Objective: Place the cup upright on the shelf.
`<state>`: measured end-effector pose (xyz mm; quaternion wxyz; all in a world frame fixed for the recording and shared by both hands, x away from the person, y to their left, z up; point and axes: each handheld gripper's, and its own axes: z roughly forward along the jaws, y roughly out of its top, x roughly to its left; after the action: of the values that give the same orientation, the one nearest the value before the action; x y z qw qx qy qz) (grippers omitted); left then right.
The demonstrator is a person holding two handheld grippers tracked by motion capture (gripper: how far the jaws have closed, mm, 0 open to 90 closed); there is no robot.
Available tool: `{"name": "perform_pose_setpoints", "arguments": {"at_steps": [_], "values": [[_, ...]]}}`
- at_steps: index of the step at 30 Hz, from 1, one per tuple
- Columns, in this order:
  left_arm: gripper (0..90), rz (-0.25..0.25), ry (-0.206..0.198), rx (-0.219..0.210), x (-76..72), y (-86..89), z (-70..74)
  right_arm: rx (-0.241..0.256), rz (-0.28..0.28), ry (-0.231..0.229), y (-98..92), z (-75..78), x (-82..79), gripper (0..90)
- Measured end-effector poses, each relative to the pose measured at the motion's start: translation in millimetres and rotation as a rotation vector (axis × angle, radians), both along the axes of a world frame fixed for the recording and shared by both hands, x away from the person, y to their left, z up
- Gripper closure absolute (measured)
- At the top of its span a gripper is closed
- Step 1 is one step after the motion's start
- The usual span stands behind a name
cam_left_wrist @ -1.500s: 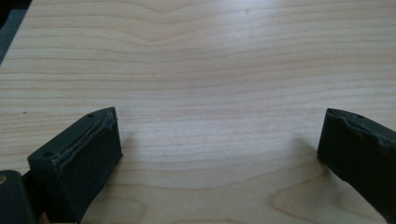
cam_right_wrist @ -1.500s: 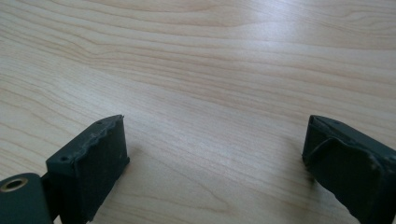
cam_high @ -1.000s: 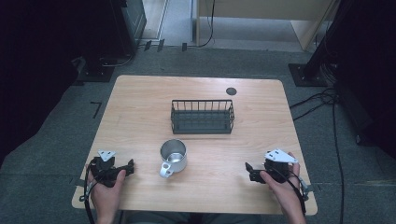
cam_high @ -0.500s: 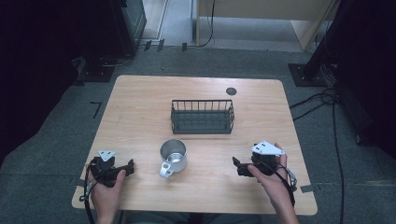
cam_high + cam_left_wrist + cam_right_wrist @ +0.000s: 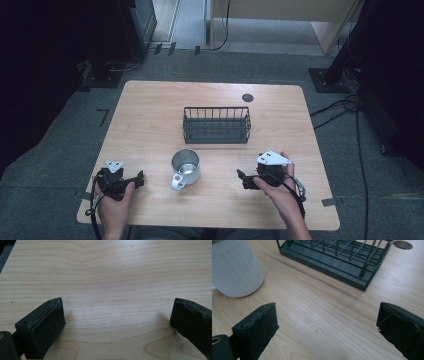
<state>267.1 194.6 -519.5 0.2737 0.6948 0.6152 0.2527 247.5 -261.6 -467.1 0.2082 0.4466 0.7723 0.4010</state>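
Right gripper [image 5: 244, 178], jaws wide apart with bare wood between them, sits to the right of the white mug [image 5: 185, 167], near but not touching. Its own view catches the mug's wall [image 5: 235, 267] at upper left and the black wire rack [image 5: 337, 258] beyond; the high view adds the mug's handle turned toward the person. Left gripper [image 5: 140, 179], jaws also apart, lies left of the mug; its view gives bare table [image 5: 112, 277].

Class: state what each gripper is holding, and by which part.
Nothing is held. The left gripper and right gripper both stand open over bare wooden table, apart from the white metal mug.
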Motion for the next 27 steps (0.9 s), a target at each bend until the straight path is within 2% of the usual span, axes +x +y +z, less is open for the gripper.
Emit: {"name": "perform_pose_setpoints", "arguments": {"at_steps": [15, 27], "values": [[0.0, -0.001, 0.000, -0.001, 0.0, -0.2, 0.0, 0.017, 0.095, -0.002, 34.8, 0.5, 4.6, 1.5], [0.0, -0.001, 0.000, 0.000, 0.0, -0.1, 0.0, 0.025, 0.186, 0.010, 72.0, -2.9, 7.3, 1.5]]}}
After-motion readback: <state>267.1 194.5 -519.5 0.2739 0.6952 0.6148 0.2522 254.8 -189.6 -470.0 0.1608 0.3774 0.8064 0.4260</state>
